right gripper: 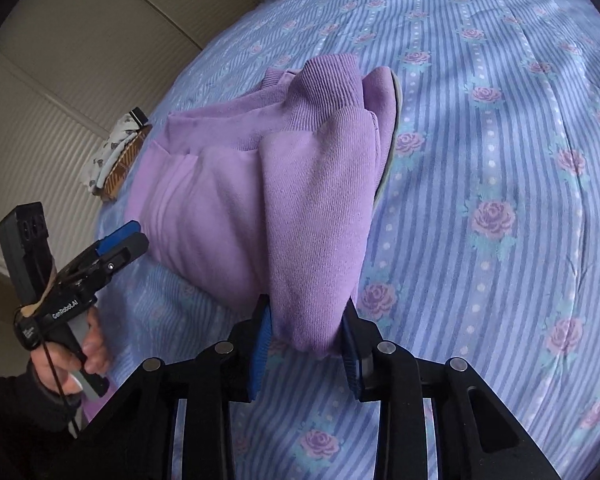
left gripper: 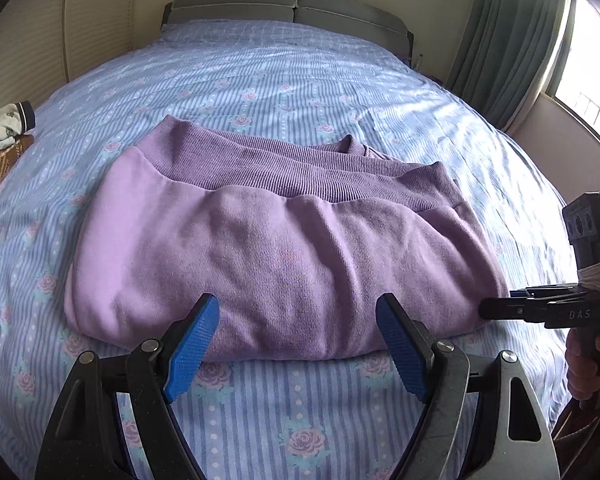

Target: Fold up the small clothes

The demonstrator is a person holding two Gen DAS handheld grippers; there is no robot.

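Note:
A purple sweatshirt lies folded in a thick bundle on the bed, its ribbed hem on top toward the headboard. My left gripper is open at the bundle's near edge, the blue pads wide apart and touching nothing. My right gripper is at the bundle's right end, its pads pressed on either side of a folded corner of the sweatshirt. In the left wrist view the right gripper shows edge-on at that same end. The left gripper appears at the far left of the right wrist view, held by a hand.
The bed sheet is blue striped with roses and stretches wide around the bundle. A small pile of other clothes lies at the bed's left edge. A grey headboard is at the back, and a curtain and window on the right.

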